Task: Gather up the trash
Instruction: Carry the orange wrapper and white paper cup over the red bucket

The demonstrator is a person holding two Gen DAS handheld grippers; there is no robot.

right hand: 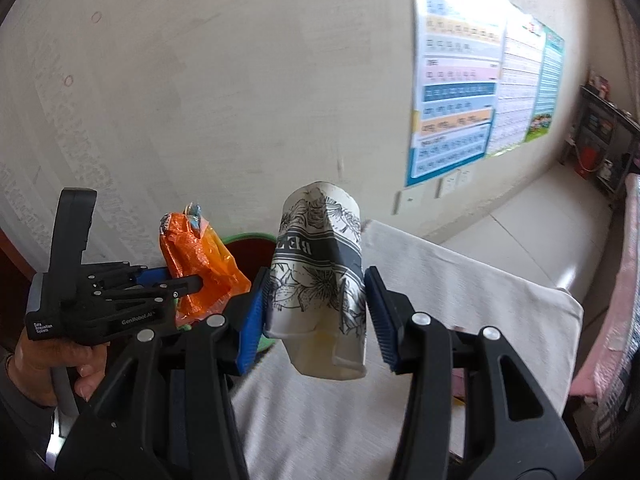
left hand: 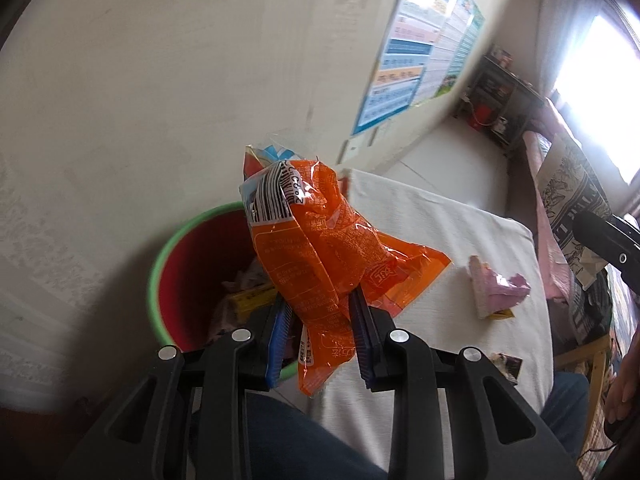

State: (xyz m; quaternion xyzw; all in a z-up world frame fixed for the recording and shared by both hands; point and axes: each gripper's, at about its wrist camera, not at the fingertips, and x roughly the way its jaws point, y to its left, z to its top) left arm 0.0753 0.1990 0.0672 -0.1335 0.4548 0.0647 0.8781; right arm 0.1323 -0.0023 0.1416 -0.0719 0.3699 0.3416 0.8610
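Note:
My left gripper (left hand: 320, 312) is shut on a crumpled orange snack wrapper (left hand: 320, 248), which stands up between the blue pads above the bin. The bin (left hand: 180, 276) is red inside with a green rim and holds several scraps. My right gripper (right hand: 316, 312) is shut on a crushed paper cup (right hand: 320, 280) with black flower print, mouth toward the camera. The right wrist view also has the left gripper (right hand: 192, 280) at the left with the orange wrapper (right hand: 200, 268), just in front of the bin's green rim (right hand: 248, 237). A pink and white wrapper (left hand: 496, 288) lies on the white-clothed table (left hand: 440, 220).
A plain wall stands behind the bin, with colourful posters (right hand: 456, 92) to the right. A dark shelf (left hand: 500, 96) sits in the far corner. A person's hand (right hand: 44, 364) grips the left tool's handle. A pink cloth (right hand: 616, 300) hangs at the right edge.

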